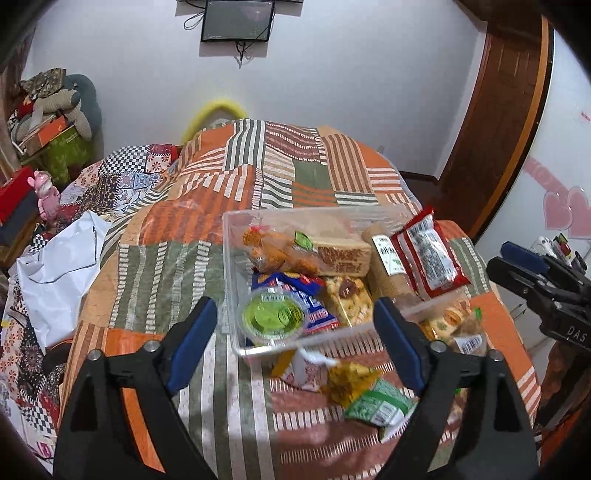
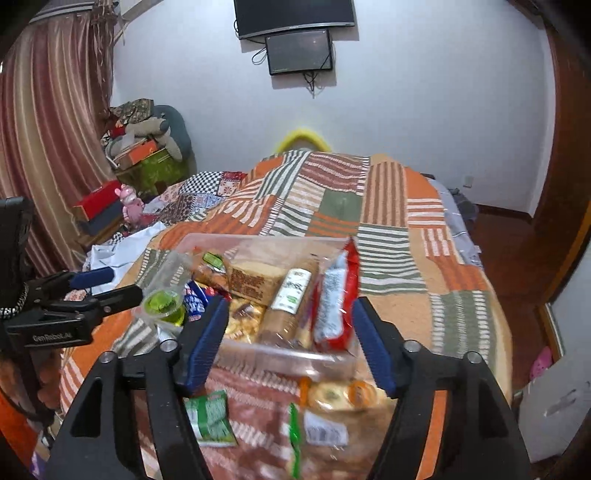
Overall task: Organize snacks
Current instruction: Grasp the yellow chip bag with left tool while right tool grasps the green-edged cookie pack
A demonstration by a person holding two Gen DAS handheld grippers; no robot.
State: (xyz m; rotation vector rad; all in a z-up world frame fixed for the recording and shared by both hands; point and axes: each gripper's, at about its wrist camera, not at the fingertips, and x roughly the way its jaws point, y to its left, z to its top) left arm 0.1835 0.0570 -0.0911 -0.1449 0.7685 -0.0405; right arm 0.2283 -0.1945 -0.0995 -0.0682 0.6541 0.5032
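Note:
A clear plastic box [image 1: 232, 258] on the bedspread holds a green jelly cup [image 1: 271, 317], a blue packet [image 1: 295, 291], a wafer block [image 1: 340, 254], a biscuit roll [image 1: 388, 262] and a red packet [image 1: 428, 254]. My left gripper [image 1: 295, 314] hovers open over the box's near left corner, pads touching nothing. My right gripper [image 2: 291, 308] stands open above the box's near wall [image 2: 288, 356], beside the red packet [image 2: 336, 295], also empty. Loose in front lie a green packet [image 2: 210, 419], a yellow packet [image 1: 351, 376] and a clear bag of cookies [image 2: 332, 406].
The striped patchwork bedspread [image 1: 166, 266] stretches behind the box. A white bag [image 1: 62, 273] and a pink toy [image 1: 46, 192] lie at the left, with piled boxes and cushions [image 1: 51, 110] beyond. A screen [image 1: 238, 20] hangs on the wall; a wooden door frame [image 1: 498, 129] is right.

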